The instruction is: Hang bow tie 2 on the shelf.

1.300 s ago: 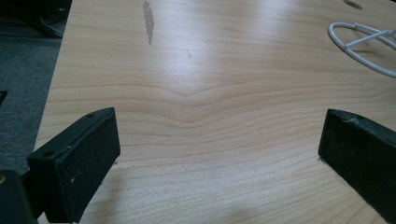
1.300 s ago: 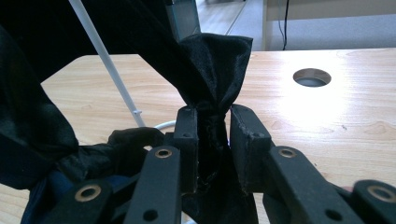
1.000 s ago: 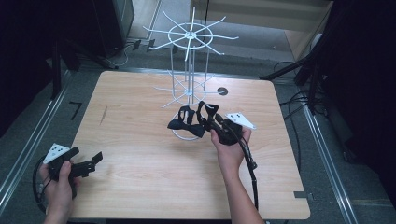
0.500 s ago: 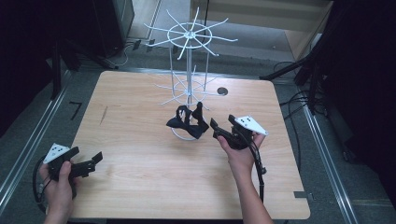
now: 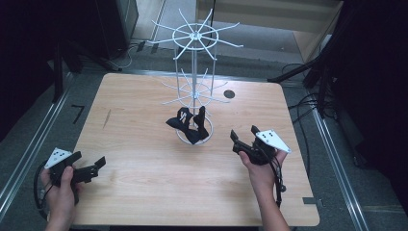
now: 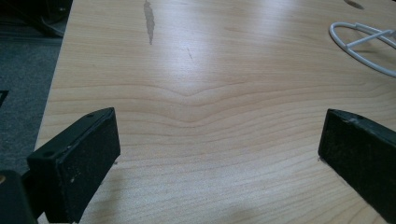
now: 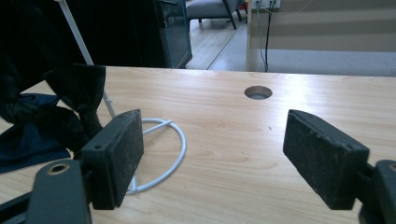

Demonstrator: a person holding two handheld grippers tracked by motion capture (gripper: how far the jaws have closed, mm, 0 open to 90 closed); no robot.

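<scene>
The right gripper has just let go and drawn back, jaws spread, leaving the black fabric bow tie on the white wire rack's base ring mid-counter; left gripper idles open.

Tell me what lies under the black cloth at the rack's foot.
The black cloth is draped over the white wire rack's ring base, on the wooden table. Part of the ring shows at its front; the rest beneath is covered.

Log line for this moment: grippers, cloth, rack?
left gripper: open, empty | right gripper: open, empty | black cloth: on rack base | wire rack: upright
</scene>
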